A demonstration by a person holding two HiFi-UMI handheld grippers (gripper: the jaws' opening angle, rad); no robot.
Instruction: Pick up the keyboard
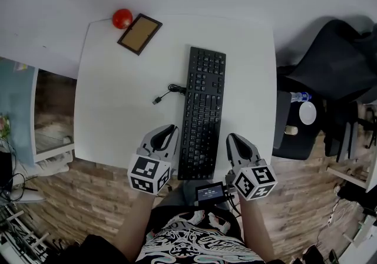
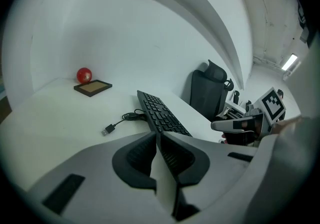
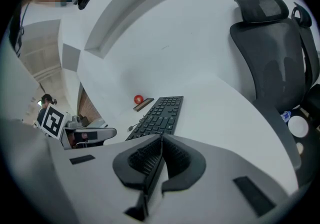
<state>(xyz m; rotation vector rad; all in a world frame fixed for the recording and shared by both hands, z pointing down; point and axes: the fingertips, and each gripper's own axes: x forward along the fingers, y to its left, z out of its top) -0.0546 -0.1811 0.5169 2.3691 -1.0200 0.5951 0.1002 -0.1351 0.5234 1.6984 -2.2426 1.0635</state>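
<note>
A black keyboard (image 1: 202, 112) lies lengthwise on the white table (image 1: 118, 80), its cable (image 1: 168, 92) curling off its left side. It also shows in the left gripper view as the keyboard (image 2: 160, 113) and in the right gripper view as the keyboard (image 3: 157, 115). My left gripper (image 1: 169, 133) hovers at the table's near edge just left of the keyboard's near end, jaws shut and empty. My right gripper (image 1: 234, 139) hovers just right of that end, also shut and empty. Neither touches the keyboard.
A red ball (image 1: 122, 18) and a framed brown board (image 1: 139, 33) sit at the table's far left corner. A black office chair (image 1: 336, 56) stands to the right of the table. A small black device with a screen (image 1: 210, 191) hangs at my chest.
</note>
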